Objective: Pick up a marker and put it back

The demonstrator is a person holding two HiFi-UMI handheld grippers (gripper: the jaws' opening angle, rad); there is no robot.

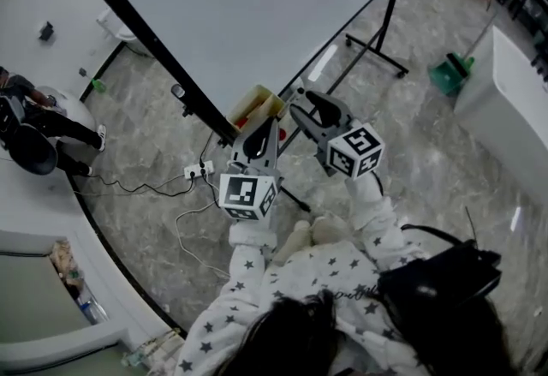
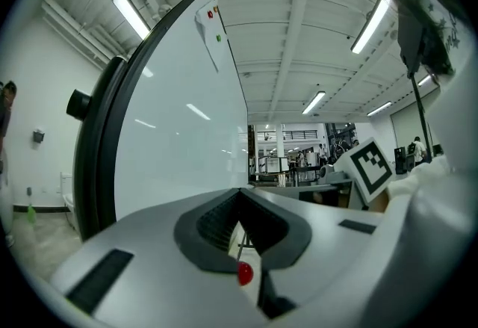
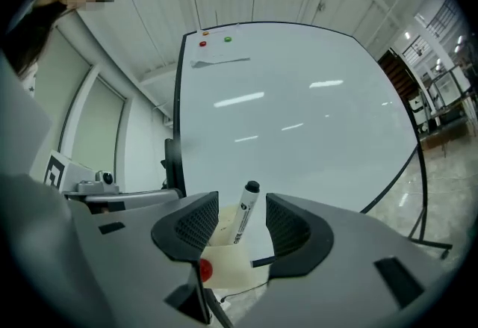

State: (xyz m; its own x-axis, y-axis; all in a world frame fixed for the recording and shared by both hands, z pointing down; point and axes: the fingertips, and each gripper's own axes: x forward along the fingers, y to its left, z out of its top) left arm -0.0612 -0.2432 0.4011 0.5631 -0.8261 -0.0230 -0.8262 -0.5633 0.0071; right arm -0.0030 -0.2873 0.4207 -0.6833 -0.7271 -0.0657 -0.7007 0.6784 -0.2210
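The marker [image 3: 243,216] leans in its cream holder [image 3: 228,265], cap up. The right gripper [image 3: 240,208] is released around it; the left gripper [image 2: 240,198] is clenched, empty.

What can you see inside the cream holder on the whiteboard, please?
A black-capped white marker stands tilted in the holder; its lower end and the holder's floor are hidden.

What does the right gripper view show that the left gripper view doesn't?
Right only: a marker standing in a cream holder, between jaws that stand apart without pressing on it. Left only: jaws closed together, and a cube with square markers at right. Both: the whiteboard with a red magnet and a green magnet near its top, under ceiling lights.
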